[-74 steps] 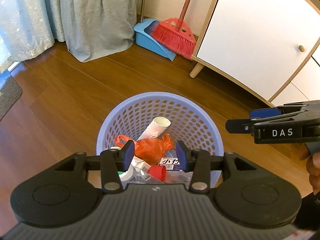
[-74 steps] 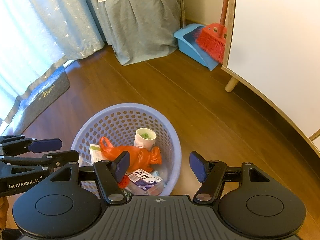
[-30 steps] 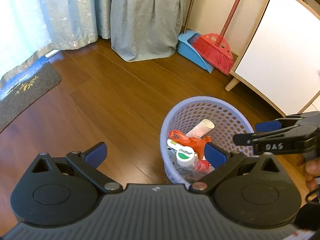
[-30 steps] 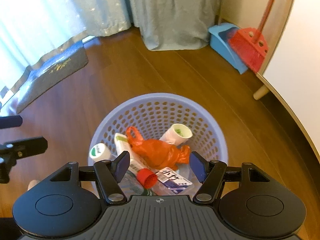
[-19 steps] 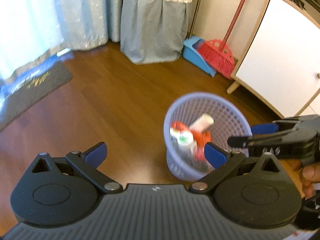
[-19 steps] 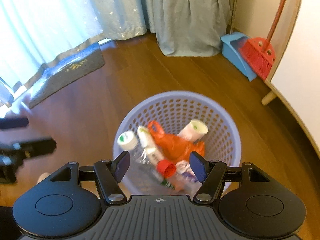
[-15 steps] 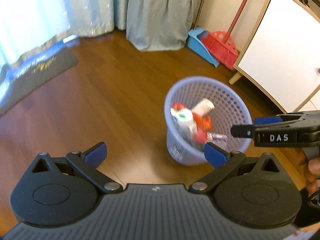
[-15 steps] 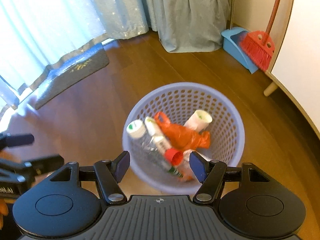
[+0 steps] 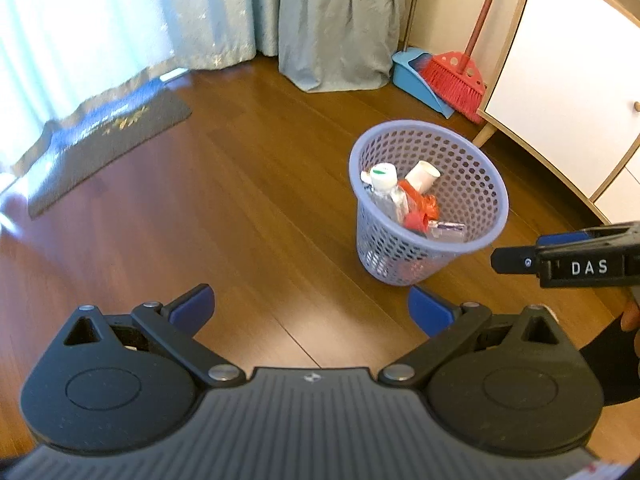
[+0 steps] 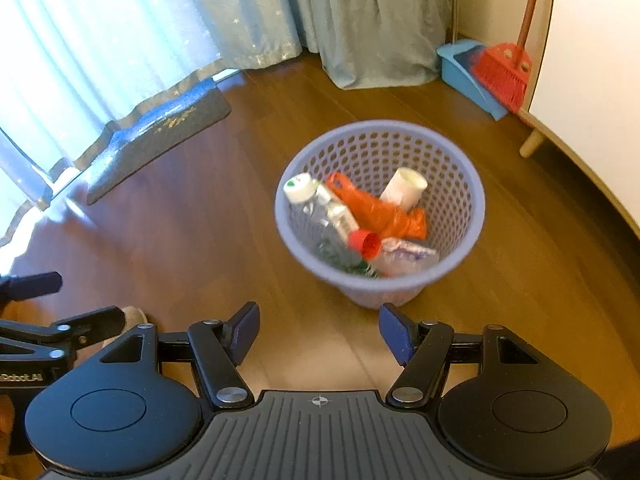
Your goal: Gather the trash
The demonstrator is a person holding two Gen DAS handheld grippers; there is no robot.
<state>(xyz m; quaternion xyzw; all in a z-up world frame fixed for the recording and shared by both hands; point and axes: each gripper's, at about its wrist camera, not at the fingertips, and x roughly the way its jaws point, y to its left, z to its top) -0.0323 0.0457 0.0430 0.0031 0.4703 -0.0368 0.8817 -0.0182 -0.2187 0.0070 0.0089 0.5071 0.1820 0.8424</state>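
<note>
A lilac mesh waste basket (image 9: 476, 168) (image 10: 460, 176) stands on the wooden floor. It holds a clear plastic bottle (image 9: 384, 184) (image 10: 320, 208), an orange bag (image 9: 420, 204) (image 10: 380, 212), a white cup (image 9: 422, 174) (image 10: 404, 188), a red cap (image 10: 366, 244) and a wrapper (image 9: 446, 230). My left gripper (image 9: 310, 310) hangs wide open above bare floor, left of and nearer than the basket. My right gripper (image 10: 318, 332) is open and empty, just in front of the basket. The right gripper's side (image 9: 568, 260) shows at the left wrist view's right edge.
A red broom (image 9: 456, 80) (image 10: 504, 72) and blue dustpan (image 9: 416, 76) (image 10: 468, 72) lean by a white cabinet (image 9: 572, 80). Blue curtains (image 10: 160, 20) hang at the back. A dark mat (image 9: 104, 140) (image 10: 160, 136) lies at left.
The left gripper opened wide after releasing the bottle into the basket. Both grippers have risen and pulled back, so the basket looks smaller and farther.
</note>
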